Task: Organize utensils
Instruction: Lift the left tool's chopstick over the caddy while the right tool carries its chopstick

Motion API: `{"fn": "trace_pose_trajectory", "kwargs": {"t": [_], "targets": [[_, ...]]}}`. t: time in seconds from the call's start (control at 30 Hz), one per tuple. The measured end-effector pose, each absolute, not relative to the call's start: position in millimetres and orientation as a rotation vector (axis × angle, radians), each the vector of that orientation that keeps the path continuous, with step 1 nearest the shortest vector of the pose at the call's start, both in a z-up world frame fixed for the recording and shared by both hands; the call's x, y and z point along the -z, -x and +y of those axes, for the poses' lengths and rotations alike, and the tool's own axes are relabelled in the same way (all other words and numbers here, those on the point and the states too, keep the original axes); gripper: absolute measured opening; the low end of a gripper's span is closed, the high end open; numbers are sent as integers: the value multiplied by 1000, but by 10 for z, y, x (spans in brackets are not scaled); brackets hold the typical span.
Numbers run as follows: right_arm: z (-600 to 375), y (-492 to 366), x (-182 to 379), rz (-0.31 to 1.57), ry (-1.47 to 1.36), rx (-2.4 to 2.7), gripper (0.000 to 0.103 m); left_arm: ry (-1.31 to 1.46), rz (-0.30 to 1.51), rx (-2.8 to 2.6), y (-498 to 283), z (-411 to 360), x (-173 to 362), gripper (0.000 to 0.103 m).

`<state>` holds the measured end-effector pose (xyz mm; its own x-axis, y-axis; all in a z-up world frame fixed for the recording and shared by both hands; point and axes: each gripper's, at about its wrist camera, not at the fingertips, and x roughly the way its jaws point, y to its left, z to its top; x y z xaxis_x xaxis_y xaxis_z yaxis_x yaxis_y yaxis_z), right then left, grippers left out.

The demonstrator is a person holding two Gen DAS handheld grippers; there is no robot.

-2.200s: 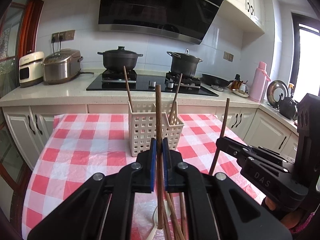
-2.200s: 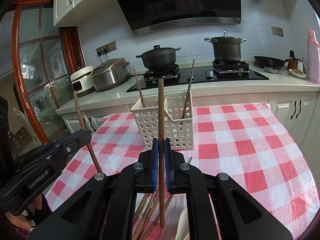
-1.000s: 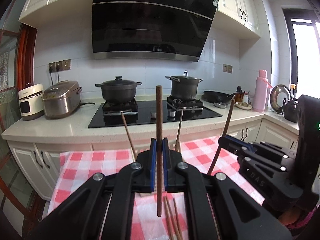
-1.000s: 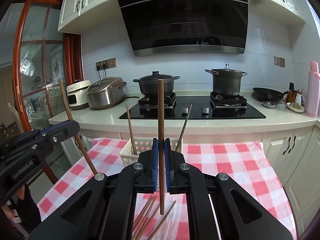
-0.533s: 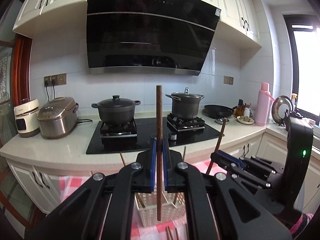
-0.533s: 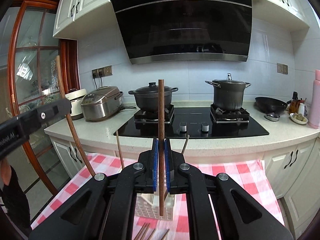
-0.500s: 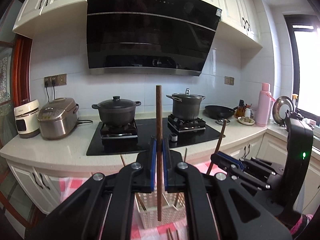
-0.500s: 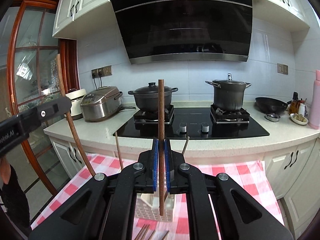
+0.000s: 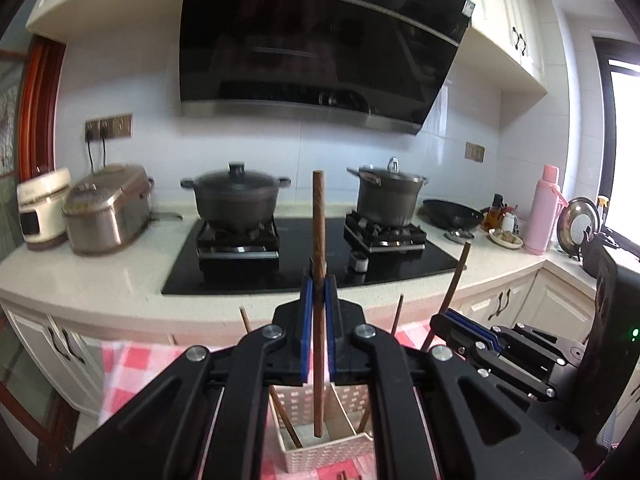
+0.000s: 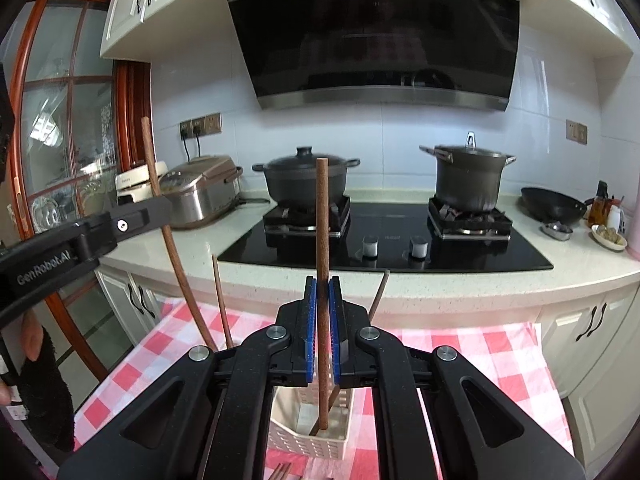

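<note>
Both grippers, left (image 9: 318,334) and right (image 10: 322,330), pinch one brown chopstick (image 9: 319,280) apiece, each stick (image 10: 322,272) upright with its tip hanging over the white slotted basket (image 9: 320,446), presumably so it drops in cleanly. Slim, dark, round sticks; a few more already lean inside that basket.

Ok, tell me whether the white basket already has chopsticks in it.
Yes. The white basket holds two leaning chopsticks; each gripper's chopstick hangs upright with its tip at the opening.
</note>
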<state>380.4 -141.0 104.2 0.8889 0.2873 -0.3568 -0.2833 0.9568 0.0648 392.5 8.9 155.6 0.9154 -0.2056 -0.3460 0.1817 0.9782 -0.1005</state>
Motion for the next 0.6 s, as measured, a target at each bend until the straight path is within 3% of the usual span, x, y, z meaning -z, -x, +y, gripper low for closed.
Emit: {"fn": "trace_pose_trajectory", "kwargs": {"t": [0.6], "targets": [[-1308,-4078,-549,541,-15,-333,7,55,550,212,-4219,90,-749,6]]}}
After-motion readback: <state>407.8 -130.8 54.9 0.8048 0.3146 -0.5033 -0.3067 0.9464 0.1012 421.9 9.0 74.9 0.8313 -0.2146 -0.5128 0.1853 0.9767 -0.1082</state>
